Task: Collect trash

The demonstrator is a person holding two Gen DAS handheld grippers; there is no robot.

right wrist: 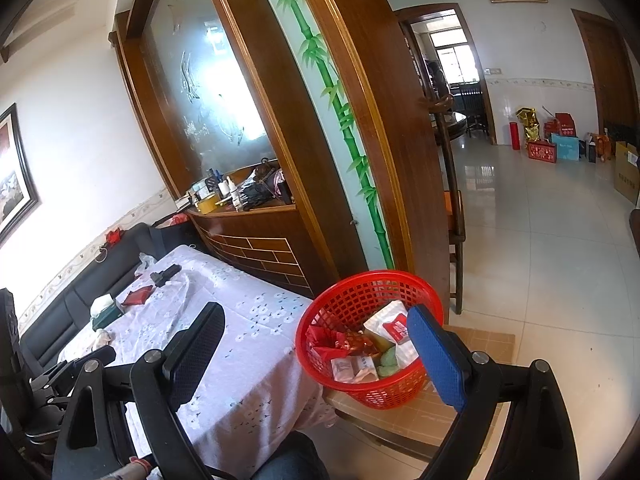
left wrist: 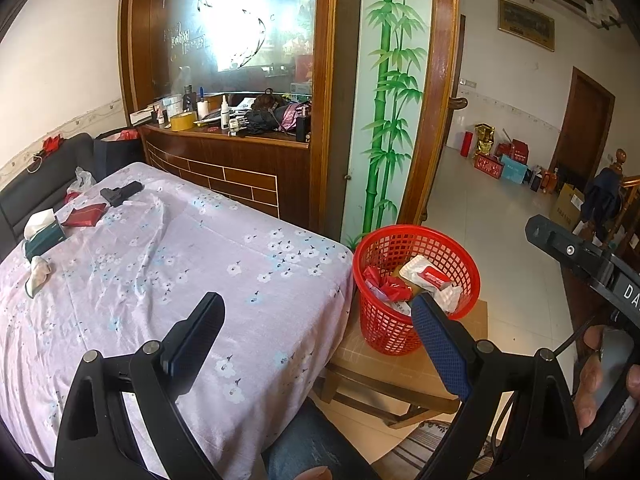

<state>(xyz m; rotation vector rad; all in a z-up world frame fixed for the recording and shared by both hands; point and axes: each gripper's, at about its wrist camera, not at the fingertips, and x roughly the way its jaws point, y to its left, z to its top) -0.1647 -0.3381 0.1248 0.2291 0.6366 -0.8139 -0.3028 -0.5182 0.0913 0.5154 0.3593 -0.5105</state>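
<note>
Fingers on both grippers are spread wide with nothing between them: left gripper [left wrist: 318,344] hangs over the near corner of the surface [left wrist: 168,264], right gripper [right wrist: 316,350] sits just short of the bin [right wrist: 370,334]. Bin is red plastic mesh on a low stool [right wrist: 472,364], touching or nearly touching the cloth's corner. It already holds a white wipes pack [right wrist: 390,326], red wrappers [right wrist: 326,344] and small pale packets, so most of the job looks done. Candidates left are at the end of the surface far from the bin: a crumpled tissue [left wrist: 38,272], and just beyond it a green tissue box [left wrist: 42,236], a flat red pack [left wrist: 85,215], a black gadget [left wrist: 121,192] and a clear plastic bag [left wrist: 82,180] at the edge. Only the tissue and bag read clearly as trash; the rest I can't call. Handling guess: tissue is near weightless and soft, it'll collapse, so pinch the bulk of the wad from above and close fully. Bag is slick film, grab a bunched fold, not a flat sheet. Red pack, if it goes, is thin and stiff: take it across an edge, since it lies flat on the cloth. Cloth is loose and wrinkled, so a deep pinch risks snagging it.
</note>
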